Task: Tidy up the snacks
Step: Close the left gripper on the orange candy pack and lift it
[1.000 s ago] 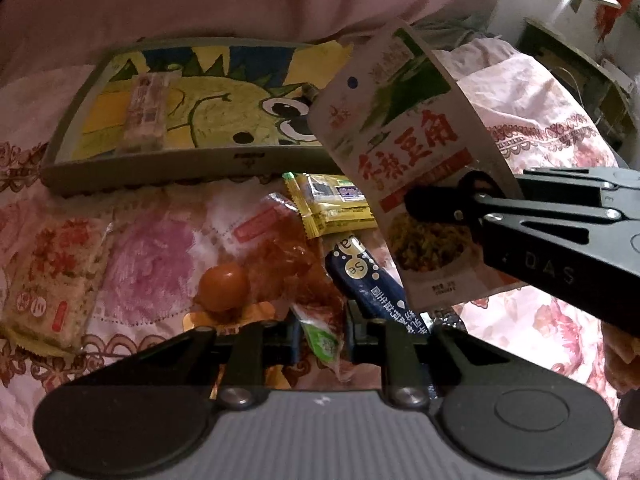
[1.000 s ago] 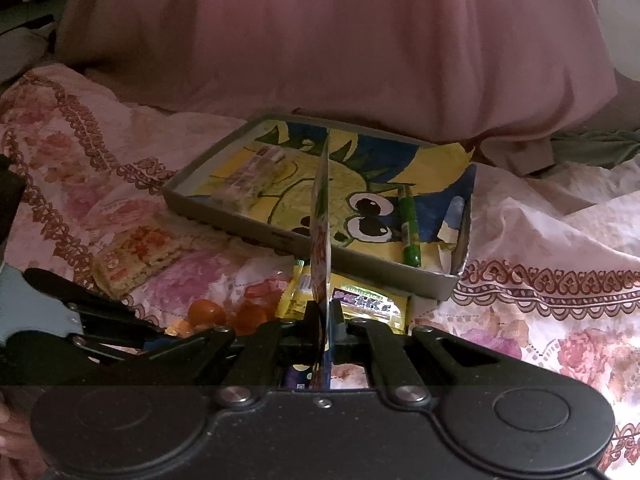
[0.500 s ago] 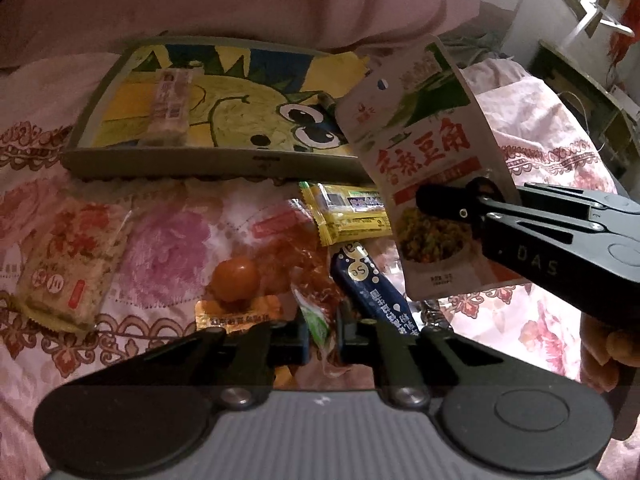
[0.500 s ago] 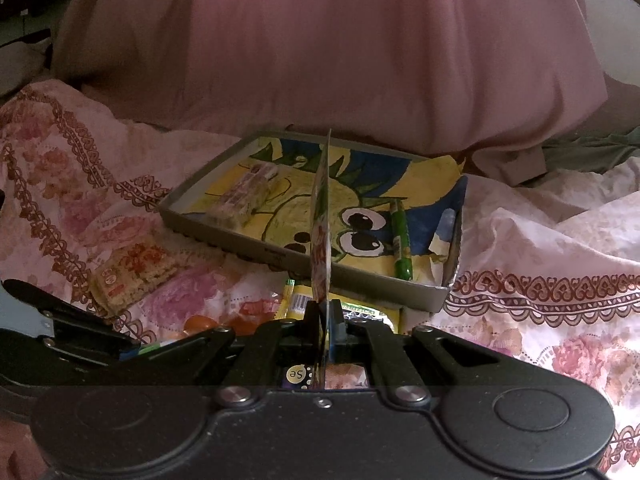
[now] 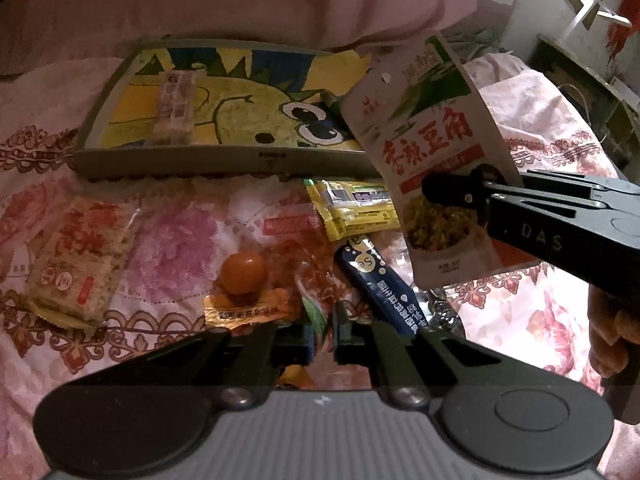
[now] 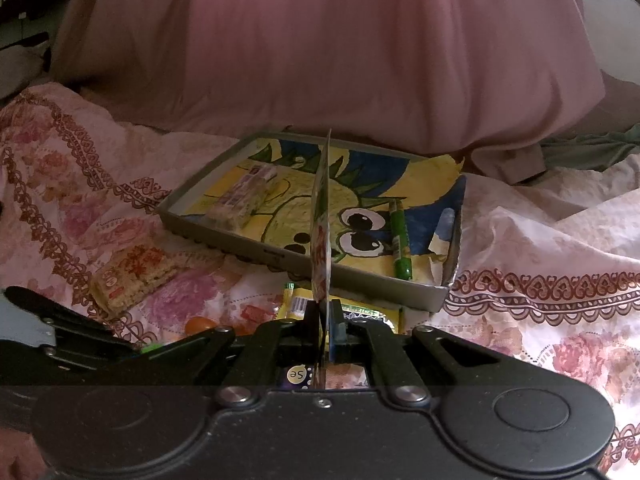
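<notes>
The right gripper [image 6: 325,322] is clenched on a snack pouch [image 5: 436,152], held upright above the loose snacks on the bedspread [image 5: 176,248]; the left gripper [image 5: 322,334] is pinched on a small green-and-white wrapper [image 5: 316,312] near an orange ball-shaped snack [image 5: 244,272]; beyond lies the tray [image 6: 224,236], holding a cracker pack [image 6: 244,196] and a green tube [image 6: 401,240].

One shallow tray [image 5: 224,162] is seen on the bedspread. Two snacks are counted inside it: one wrapped rice bar [image 5: 175,107] and one green stick [image 6: 401,245]. One large pouch [image 5: 434,152] is held up in the air. On the cloth, one square cracker pack [image 5: 80,258], one yellow bar [image 5: 356,208], one dark blue sachet [image 5: 384,292], one round orange sweet [image 5: 244,272] and one red-labelled clear packet [image 5: 294,226] are counted. Two grippers are in view.
</notes>
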{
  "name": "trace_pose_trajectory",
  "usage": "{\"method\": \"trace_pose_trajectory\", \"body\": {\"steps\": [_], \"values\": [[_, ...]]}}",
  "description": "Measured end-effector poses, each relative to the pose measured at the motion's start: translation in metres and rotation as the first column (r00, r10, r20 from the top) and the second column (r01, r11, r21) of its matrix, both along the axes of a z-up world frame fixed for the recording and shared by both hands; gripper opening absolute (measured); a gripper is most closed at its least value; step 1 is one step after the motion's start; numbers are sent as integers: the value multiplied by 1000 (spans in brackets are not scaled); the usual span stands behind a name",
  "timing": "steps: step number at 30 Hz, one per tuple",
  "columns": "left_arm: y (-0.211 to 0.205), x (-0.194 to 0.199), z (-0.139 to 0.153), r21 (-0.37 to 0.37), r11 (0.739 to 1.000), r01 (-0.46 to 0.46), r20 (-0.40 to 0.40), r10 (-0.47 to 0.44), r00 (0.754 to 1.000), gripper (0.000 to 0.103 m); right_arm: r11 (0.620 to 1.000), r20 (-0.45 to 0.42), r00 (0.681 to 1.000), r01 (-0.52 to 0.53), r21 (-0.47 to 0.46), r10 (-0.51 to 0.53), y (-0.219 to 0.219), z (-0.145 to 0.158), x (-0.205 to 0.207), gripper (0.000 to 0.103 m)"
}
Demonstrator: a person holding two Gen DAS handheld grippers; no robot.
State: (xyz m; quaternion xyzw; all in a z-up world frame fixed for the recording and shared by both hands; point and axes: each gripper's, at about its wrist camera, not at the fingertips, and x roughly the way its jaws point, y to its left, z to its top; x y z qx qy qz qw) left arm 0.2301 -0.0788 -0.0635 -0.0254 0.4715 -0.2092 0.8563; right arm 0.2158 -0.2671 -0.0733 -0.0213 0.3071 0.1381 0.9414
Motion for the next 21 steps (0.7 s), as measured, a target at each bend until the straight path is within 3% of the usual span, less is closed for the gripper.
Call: {"method": "trace_pose_trajectory", "body": {"steps": [5, 9, 13, 15, 21], "values": [[-6, 11, -7, -5, 1000, 21, 12, -21, 1000, 14, 1000, -5, 1000, 1, -4, -1, 0, -2, 0, 3], [-11, 20, -14, 16, 1000, 25, 11, -25, 1000, 30, 1000, -8, 1000, 2, -8, -3, 2, -3, 2, 4], [-6, 29, -23, -6, 1000, -6, -28, 6, 1000, 32, 1000, -9, 1000, 4, -14, -4, 2, -5, 3, 4], [-2, 29, -23, -27, 1000, -14, -40, 13, 999, 27, 1000, -6, 1000, 8, -12, -8, 1, -5, 3, 4], [4, 16, -9, -38, 998, -48, -24, 47, 999, 26, 1000, 14, 1000, 27, 14, -27, -5, -3, 4, 3]]}}
